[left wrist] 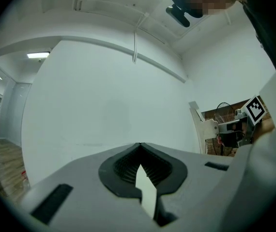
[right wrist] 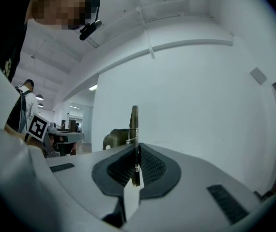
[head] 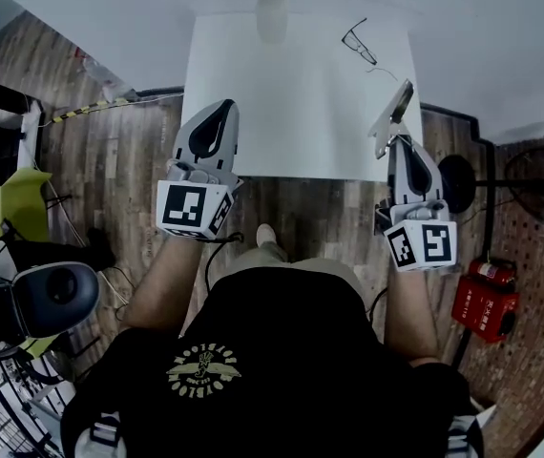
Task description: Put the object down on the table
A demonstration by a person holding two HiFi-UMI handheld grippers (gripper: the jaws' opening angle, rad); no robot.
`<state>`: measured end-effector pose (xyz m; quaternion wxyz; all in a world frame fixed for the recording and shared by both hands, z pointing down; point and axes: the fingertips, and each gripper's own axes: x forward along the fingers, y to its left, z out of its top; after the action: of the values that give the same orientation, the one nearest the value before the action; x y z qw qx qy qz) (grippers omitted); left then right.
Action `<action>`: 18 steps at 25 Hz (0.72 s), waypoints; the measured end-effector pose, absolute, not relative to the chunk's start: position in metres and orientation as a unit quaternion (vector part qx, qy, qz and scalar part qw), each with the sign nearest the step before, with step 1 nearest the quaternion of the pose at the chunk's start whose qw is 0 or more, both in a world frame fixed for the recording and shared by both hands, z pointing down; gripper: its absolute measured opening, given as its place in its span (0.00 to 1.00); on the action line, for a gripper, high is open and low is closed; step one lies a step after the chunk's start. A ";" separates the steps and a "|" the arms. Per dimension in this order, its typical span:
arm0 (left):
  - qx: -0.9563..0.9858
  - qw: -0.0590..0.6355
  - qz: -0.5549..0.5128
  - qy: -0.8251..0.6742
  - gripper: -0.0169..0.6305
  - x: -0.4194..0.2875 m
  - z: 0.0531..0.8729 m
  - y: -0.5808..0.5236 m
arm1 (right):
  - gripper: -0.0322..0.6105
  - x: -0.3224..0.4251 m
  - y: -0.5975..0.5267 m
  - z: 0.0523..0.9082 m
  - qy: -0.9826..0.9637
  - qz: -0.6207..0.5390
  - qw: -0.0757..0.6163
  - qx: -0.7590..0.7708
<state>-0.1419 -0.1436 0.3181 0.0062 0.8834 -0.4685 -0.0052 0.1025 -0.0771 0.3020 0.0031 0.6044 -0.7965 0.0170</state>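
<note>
A flat grey metal tool with a white handle part sticks up out of my right gripper, which is shut on it over the table's near right corner. In the right gripper view the tool stands edge-on between the closed jaws of the right gripper. From the left gripper view the tool shows at the right, held off the surface. My left gripper hovers at the near left edge of the white table; the left gripper is shut with nothing in it.
A white cup stands at the table's far edge and a pair of glasses lies at the far right. A red box and a fan are on the floor to the right. A chair stands at left.
</note>
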 end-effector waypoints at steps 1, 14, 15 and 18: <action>0.885 0.007 -0.005 -0.466 0.04 -0.145 0.320 -0.150 | 0.05 0.099 -0.082 0.302 -0.795 0.017 0.002 0.606; 0.887 0.018 0.000 -0.460 0.04 -0.151 0.338 -0.180 | 0.05 0.098 -0.112 0.313 -0.786 0.026 0.001 0.618; 0.887 0.018 0.001 -0.462 0.04 -0.150 0.338 -0.182 | 0.05 0.100 -0.115 0.313 -0.786 0.026 0.001 0.618; 0.884 0.018 0.001 -0.467 0.04 -0.145 0.339 -0.192 | 0.05 0.109 -0.127 0.315 -0.787 0.028 -0.001 0.616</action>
<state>-0.1449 -0.1916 0.3393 0.0184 0.8842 -0.4668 0.0015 0.1090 -0.1271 0.3152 -0.0014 0.6158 -0.7874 0.0283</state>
